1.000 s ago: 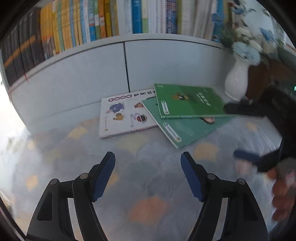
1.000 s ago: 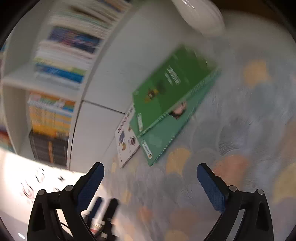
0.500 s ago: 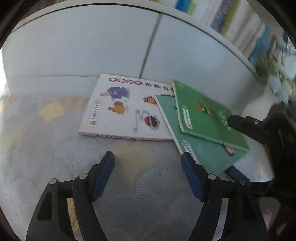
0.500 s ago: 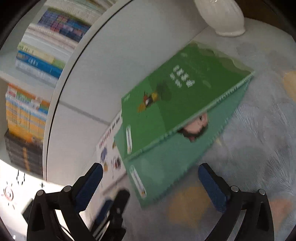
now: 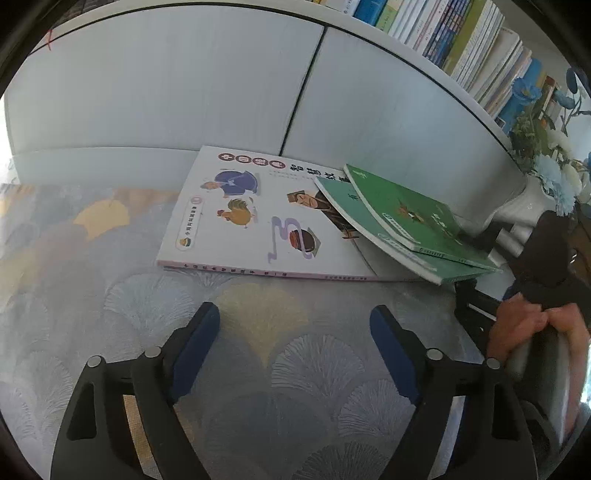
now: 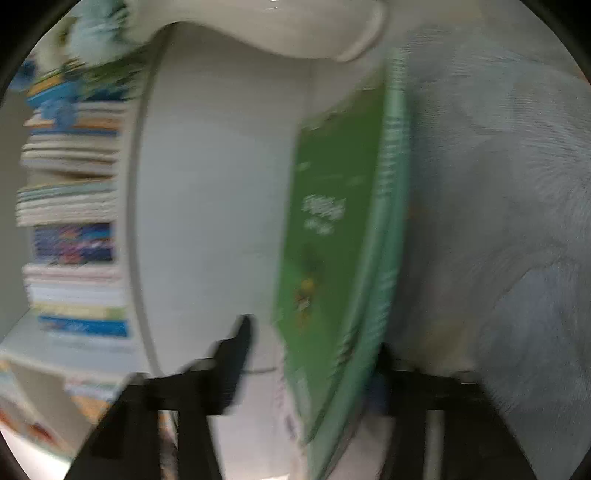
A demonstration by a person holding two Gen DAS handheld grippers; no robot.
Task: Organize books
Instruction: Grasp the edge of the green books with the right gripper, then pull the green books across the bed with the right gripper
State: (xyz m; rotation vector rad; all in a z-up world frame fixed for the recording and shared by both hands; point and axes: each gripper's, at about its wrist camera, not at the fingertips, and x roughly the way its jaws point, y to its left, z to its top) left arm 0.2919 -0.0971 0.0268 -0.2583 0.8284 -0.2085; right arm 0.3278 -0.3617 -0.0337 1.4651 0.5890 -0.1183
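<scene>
On patterned surface (image 5: 110, 295) below bookshelf (image 5: 461, 48): left gripper (image 5: 295, 350) empty, jaws widening; right gripper (image 6: 314, 362) jaws closing around green books (image 6: 332, 229), apparently not yet clamped.

The left wrist view is sharp and bright, with white glare at nine o'clock. The right wrist view is dim and smeared (the green book (image 6: 332, 229) and shelf (image 6: 74, 221) are fuzzy). Both bend at dark round edges.

Right-wrist view blurred; vase (image 6: 295, 29) top cropped.
</scene>
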